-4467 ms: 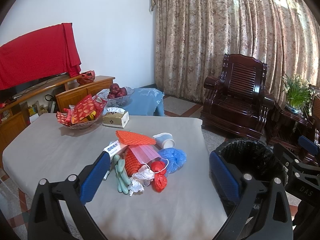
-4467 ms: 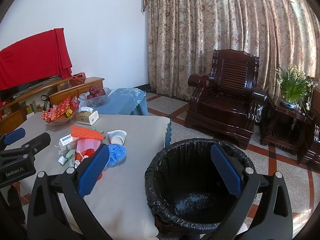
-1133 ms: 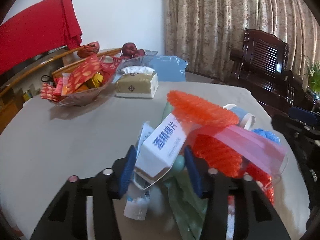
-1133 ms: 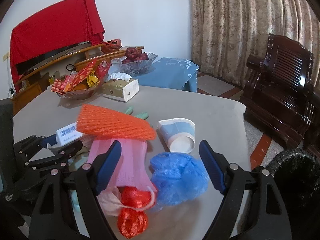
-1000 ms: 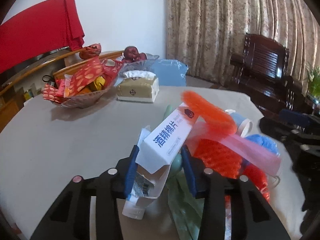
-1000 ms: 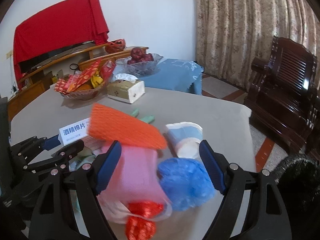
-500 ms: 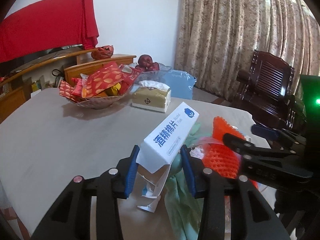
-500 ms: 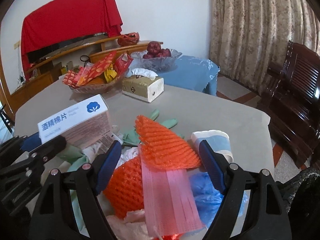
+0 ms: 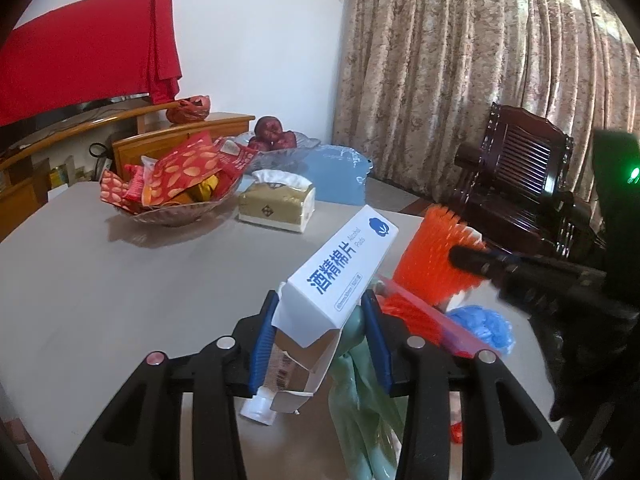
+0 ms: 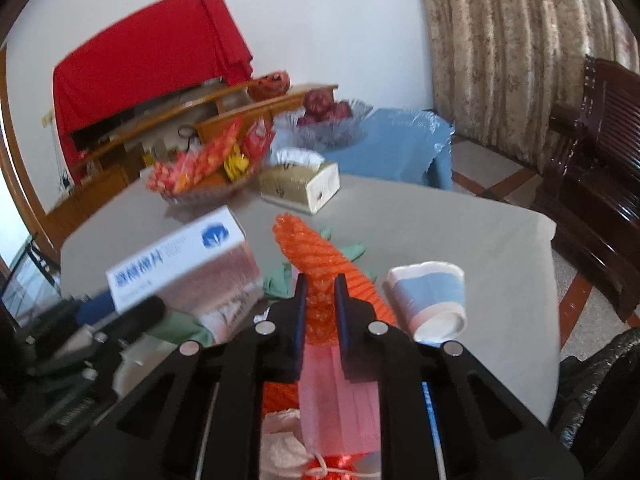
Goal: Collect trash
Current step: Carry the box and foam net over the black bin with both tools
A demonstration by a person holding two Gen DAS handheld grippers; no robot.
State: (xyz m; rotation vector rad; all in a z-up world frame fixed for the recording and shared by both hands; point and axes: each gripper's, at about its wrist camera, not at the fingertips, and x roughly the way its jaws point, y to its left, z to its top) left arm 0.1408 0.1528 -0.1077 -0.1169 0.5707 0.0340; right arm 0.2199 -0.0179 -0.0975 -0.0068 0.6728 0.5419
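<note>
Left wrist view: left hand-held gripper [image 9: 320, 332] clamped partway on white alcohol-pad box [image 9: 340, 276], torn end toward camera, box raised off grey counter [image 9: 100, 280] and tilted toward 1 o'clock. Right wrist view: right hand-held gripper [image 10: 319, 300], jaws just closed, nearly together, pinching orange foam net [image 10: 320, 264] at 12 o'clock; pink mask [image 10: 336, 400] draped below. Paper cup [image 10: 432, 300] on its side at 3 o'clock. Black-lined bin [image 10: 600, 380] beyond counter edge at 4 o'clock.

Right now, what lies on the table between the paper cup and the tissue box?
In the right wrist view, mostly bare table; only green glove fingers poke in between the paper cup and tissue box.
</note>
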